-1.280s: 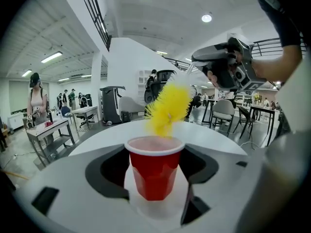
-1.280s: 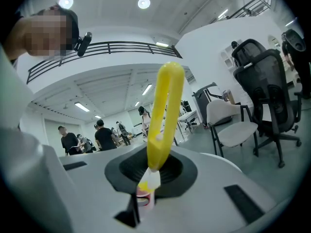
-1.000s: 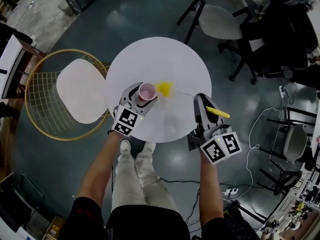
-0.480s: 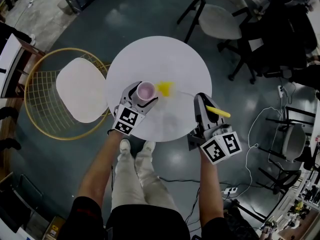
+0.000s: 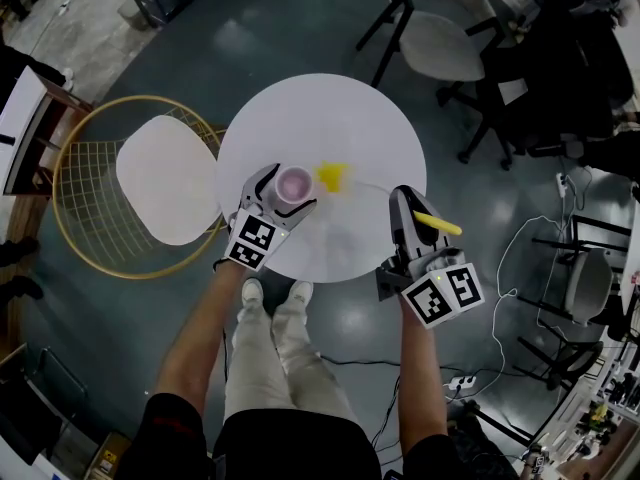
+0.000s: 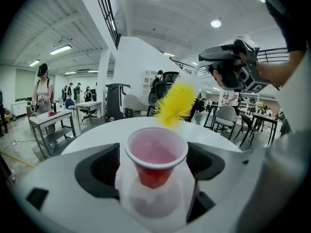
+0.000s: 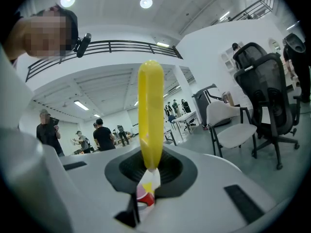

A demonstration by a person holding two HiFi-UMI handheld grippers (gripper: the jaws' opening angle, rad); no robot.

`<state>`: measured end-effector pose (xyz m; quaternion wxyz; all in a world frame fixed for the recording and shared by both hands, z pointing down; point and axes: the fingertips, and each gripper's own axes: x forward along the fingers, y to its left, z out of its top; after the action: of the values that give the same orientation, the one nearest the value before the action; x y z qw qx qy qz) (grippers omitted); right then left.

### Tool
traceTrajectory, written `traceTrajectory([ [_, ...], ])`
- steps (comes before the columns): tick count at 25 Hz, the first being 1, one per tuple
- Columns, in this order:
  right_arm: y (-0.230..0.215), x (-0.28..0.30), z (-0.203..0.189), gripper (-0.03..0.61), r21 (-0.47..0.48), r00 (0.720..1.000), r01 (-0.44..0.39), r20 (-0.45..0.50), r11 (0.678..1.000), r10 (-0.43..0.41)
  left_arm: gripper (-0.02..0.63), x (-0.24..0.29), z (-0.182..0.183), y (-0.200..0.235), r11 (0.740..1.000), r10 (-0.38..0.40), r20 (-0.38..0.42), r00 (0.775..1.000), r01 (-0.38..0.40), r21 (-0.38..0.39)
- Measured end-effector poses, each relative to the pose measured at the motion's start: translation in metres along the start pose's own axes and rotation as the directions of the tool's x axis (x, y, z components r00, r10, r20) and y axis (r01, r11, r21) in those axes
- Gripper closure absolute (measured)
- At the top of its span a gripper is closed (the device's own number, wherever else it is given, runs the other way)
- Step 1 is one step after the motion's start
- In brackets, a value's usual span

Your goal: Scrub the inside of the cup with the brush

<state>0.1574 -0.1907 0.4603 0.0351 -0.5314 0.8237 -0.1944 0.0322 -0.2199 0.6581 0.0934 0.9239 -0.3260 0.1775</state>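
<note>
One red cup [image 6: 156,155] stands upright on the round white tabletop [image 5: 320,118], near the edge closest to the person, between the jaws of the left tool [image 5: 286,192]. Those jaws have just been opening and stand wide, released, with the pads off the cup's wall. Just beside the cup, outside it, are the yellow bristles [image 5: 330,176] of the brush [image 7: 150,113]. The right tool [image 5: 402,204] is clenched on the brush's yellow handle, which sticks up from its jaws. A gold wire chair [image 5: 150,183] stands left of the tabletop.
</note>
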Motion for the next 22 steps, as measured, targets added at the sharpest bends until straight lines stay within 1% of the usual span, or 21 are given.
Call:
traceTrajectory([
  [2, 0.001, 0.0, 0.001, 0.534, -0.002, 1.0, 0.001, 0.001, 1.0, -0.001, 0.192, -0.002, 0.0, 0.001, 1.0, -0.001, 0.001, 1.0, 0.001, -0.007],
  [5, 0.002, -0.002, 0.004, 0.534, -0.005, 1.0, 0.001, 0.001, 1.0, -0.001, 0.192, -0.009, -0.004, 0.004, 0.999, 0.004, -0.003, 1.0, -0.004, -0.044],
  [11, 0.006, -0.005, 0.01, 0.534, -0.002, 1.0, 0.004, 0.007, 1.0, -0.004, 0.193, -0.03, -0.02, 0.004, 0.996, 0.008, -0.055, 0.998, -0.013, -0.086],
  [15, 0.012, -0.006, 0.014, 0.534, -0.007, 1.0, -0.003, 0.0, 1.0, 0.003, 0.198, -0.044, -0.015, 0.004, 0.996, 0.023, -0.068, 0.997, -0.029, -0.089],
  [17, 0.016, -0.007, 0.017, 0.534, -0.003, 1.0, -0.006, 0.0, 1.0, 0.006, 0.215, -0.052, -0.011, 0.006, 0.995, 0.029, -0.075, 0.997, -0.036, -0.093],
  [20, 0.023, -0.01, 0.02, 0.534, -0.002, 1.0, -0.014, 0.001, 1.0, 0.014, 0.281, -0.065, -0.003, 0.009, 0.993, 0.041, -0.075, 0.996, -0.049, -0.104],
  [22, 0.028, -0.012, 0.02, 0.535, -0.009, 1.0, -0.019, -0.007, 1.0, 0.019, 0.307, -0.072, 0.006, 0.008, 0.993, 0.044, -0.071, 0.996, -0.052, -0.105],
])
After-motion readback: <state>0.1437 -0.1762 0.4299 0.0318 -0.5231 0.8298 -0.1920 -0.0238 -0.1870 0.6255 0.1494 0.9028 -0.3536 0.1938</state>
